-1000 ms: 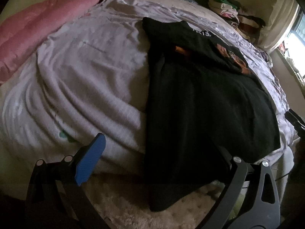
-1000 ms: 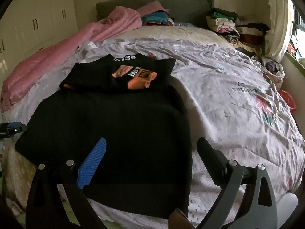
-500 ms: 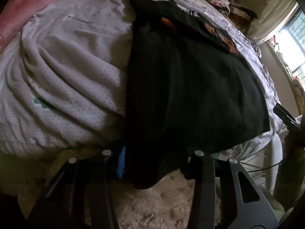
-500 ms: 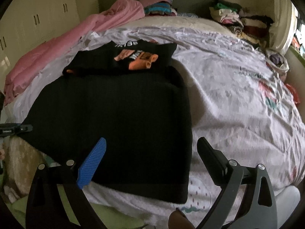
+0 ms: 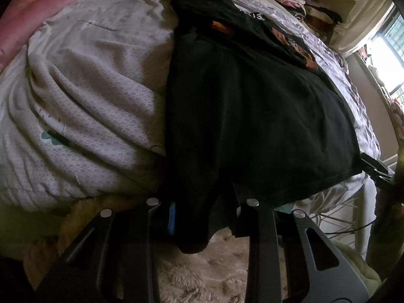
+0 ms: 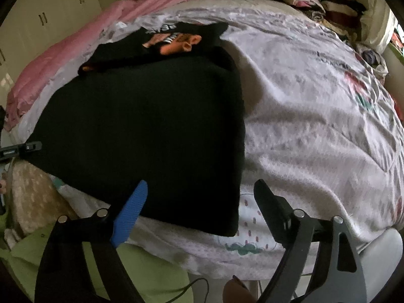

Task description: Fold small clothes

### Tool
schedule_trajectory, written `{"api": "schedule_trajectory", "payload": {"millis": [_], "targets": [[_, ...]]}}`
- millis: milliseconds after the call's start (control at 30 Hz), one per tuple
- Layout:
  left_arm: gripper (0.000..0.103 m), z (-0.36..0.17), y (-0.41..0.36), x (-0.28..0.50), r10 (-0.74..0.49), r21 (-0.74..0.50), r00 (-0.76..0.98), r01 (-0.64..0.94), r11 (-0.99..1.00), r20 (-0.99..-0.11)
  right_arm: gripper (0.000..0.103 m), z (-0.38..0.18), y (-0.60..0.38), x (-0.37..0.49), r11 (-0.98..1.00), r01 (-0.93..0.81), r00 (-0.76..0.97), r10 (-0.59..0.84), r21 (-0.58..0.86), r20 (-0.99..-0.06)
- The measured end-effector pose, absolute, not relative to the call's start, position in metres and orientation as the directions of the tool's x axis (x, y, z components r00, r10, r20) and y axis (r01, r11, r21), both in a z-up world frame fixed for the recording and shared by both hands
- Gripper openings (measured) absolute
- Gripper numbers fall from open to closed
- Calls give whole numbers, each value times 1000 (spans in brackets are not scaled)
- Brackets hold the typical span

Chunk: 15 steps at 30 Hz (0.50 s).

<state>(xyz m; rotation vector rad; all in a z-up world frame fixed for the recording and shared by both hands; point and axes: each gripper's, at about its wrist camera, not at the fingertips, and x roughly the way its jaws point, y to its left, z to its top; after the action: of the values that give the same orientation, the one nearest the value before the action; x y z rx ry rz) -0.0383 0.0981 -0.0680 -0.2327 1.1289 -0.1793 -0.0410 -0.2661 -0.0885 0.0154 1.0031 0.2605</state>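
Left wrist view shows the left tongs (image 5: 202, 212) at 6 o'clock, just drawn nearly shut onto the hanging corner of the black garment (image 5: 252, 116), cloth pinched between the pads. Only this view shows the shaggy rug (image 5: 202, 277) below. Right wrist view shows the right tongs (image 6: 199, 202) wide apart, having just begun narrowing, straddling the garment's near corner without gripping it. One black garment lies flat on the bed (image 6: 315, 126), printed part folded at 12 o'clock; two tongs.
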Motion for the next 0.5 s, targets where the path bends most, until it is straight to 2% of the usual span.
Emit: {"api": "schedule_trajectory", "payload": {"millis": [33, 67, 133, 200, 267, 333, 500], "targets": [[21, -68, 98, -39, -258, -275, 419, 22, 961, -871, 82, -93, -267, -39, 971, -199, 500, 219, 134, -838], [21, -68, 98, -39, -257, -274, 421, 21, 961, -870, 72, -98, -268, -37, 970, -194, 487, 223, 144, -845], [20, -68, 98, -40, -256, -273, 424, 21, 962, -869, 58, -108, -269, -34, 969, -185, 458, 232, 164, -858], [11, -66, 99, -40, -258, -274, 429, 26, 961, -865, 47, -108, -269, -35, 970, -184, 461, 227, 158, -858], [5, -60, 102, -41, -276, -291, 437, 34, 956, -856, 13, -100, -270, -36, 970, -184, 481, 230, 159, -846], [3, -52, 106, -41, -284, -299, 454, 40, 953, -845, 8, -90, -272, -37, 969, -195, 500, 232, 153, -834], [3, -28, 106, -43, -295, -307, 510, 62, 950, -808, 7, -56, -276, -40, 949, -236, 578, 309, 208, -755]]}}
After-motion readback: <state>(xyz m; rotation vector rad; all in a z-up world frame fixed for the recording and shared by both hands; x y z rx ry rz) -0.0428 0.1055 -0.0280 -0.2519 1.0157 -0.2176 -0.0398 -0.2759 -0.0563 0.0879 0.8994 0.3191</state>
